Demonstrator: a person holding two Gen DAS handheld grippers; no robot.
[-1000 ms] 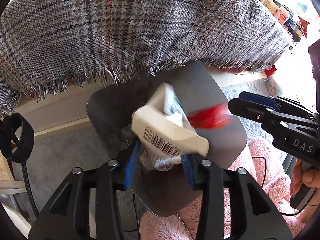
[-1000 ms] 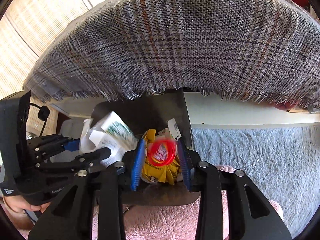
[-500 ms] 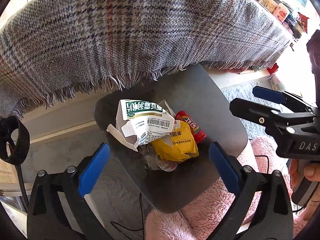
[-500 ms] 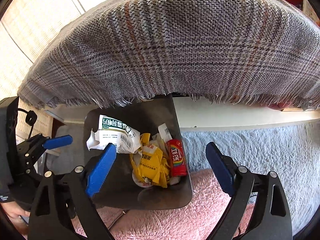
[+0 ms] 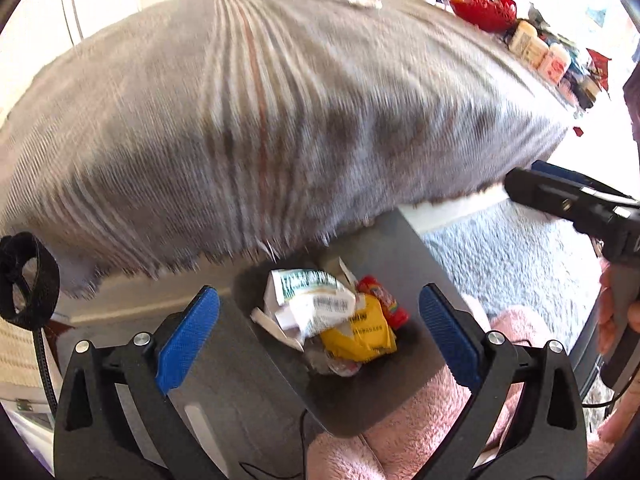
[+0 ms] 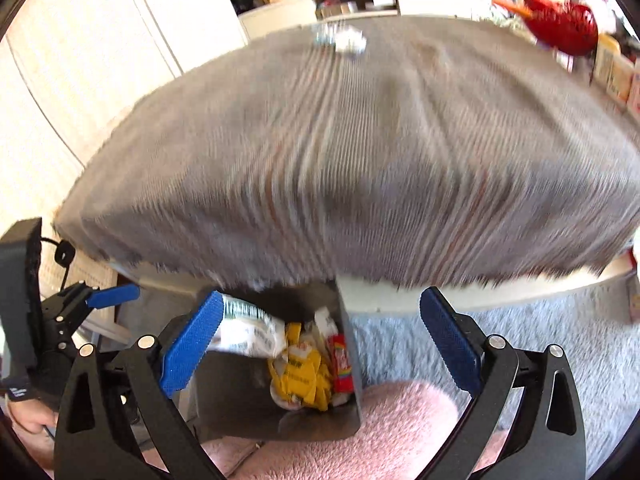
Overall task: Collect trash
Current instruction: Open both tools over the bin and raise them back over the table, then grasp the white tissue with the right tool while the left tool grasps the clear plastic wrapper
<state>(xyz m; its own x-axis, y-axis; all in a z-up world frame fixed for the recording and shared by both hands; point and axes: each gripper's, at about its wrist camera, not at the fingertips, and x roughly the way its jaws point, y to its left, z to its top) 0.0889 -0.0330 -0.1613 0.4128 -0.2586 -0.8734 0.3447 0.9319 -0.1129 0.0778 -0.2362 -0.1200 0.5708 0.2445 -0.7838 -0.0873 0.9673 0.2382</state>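
In the dark bin below me lies the trash: a crumpled white carton, a yellow wrapper and a small red packet, all touching in one little heap. I think they sit there because the bin is where trash goes, so this part looks done. My left gripper hangs above the heap with its blue pads spread wide and nothing between them. My right gripper is over the same bin, its jaws opening, and it pinches nothing either. I keep both spread, I guess, ready for more trash.

The left view shows my other hand on its handle. Only the right view shows the bin's side wall edge-on. Both views show something crumpled and shiny far off on the gray blanket, too blurry to name.
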